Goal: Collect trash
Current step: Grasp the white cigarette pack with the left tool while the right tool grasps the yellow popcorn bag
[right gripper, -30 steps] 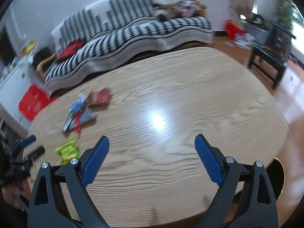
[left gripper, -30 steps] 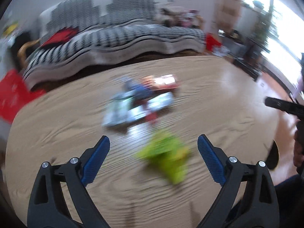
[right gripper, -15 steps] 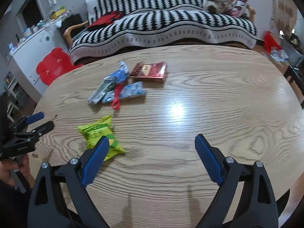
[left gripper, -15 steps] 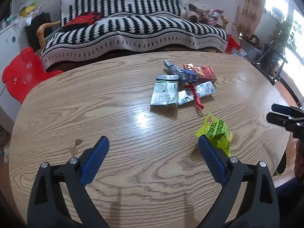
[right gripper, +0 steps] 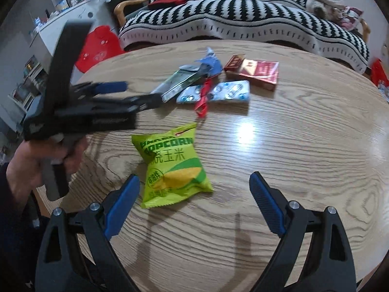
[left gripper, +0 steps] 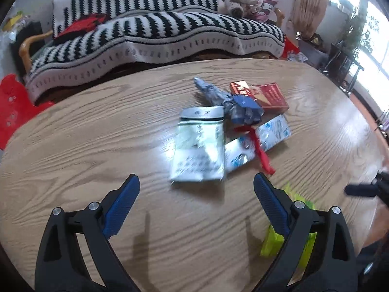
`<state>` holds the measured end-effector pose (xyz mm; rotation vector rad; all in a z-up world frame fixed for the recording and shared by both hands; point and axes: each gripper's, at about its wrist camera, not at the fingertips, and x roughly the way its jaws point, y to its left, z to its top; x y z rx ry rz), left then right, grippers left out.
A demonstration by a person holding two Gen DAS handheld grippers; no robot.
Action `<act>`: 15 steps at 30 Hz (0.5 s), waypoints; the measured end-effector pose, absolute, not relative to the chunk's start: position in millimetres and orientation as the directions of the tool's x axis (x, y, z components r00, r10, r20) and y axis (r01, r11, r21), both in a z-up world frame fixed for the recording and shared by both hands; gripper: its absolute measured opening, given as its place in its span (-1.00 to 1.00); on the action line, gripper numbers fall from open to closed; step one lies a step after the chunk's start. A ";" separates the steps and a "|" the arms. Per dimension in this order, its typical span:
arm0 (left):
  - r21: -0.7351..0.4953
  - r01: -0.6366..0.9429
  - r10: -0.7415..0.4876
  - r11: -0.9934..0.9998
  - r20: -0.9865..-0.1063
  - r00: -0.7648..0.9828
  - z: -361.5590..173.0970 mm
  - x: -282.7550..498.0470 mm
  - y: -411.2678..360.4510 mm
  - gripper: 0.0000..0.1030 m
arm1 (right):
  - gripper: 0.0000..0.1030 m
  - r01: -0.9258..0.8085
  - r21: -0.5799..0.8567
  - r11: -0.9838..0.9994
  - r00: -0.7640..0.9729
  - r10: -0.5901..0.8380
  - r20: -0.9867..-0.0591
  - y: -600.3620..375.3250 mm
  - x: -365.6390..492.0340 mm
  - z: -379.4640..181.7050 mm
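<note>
Popcorn bag (right gripper: 173, 168): lime green, puffed, flat on the wooden table (right gripper: 304, 150), top edge torn. It lies just ahead of my right tongs (right gripper: 194, 185), nearer the left finger, not touching. Both fingers spread wide, nothing held.

Left tongs (left gripper: 197, 186) also wide, holding nothing; silver-green pouch (left gripper: 199, 153) lies just beyond the tips. Behind it: 1 blister pack (left gripper: 272, 133), red wrapper strip (left gripper: 260, 148), crumpled blue wrapper (left gripper: 233, 104), red carton (left gripper: 269, 95), bunched together.

Black claw (left gripper: 195, 188) arms — blue ribbed pads (left gripper: 124, 203), silver screws, bare-skinned hand (right gripper: 36, 168).
</note>
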<state>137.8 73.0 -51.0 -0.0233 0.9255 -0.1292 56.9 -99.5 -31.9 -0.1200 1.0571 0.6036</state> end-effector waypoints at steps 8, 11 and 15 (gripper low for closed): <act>-0.116 0.041 -0.119 0.992 -0.822 0.557 -73.9 168.6 85.8 0.78 | 0.71 -0.535 0.183 0.825 0.305 0.390 -0.869 -75.0 70.4 -57.3; -0.119 0.036 -0.118 0.992 -0.816 0.566 -75.2 168.9 86.5 0.70 | 0.70 -0.543 0.188 0.819 0.292 0.394 -0.871 -67.4 70.3 -63.6; -0.129 0.074 -0.148 0.989 -0.803 0.578 -73.4 166.7 82.4 0.32 | 0.45 -0.554 0.164 0.817 0.305 0.382 -0.873 -59.0 65.8 -67.5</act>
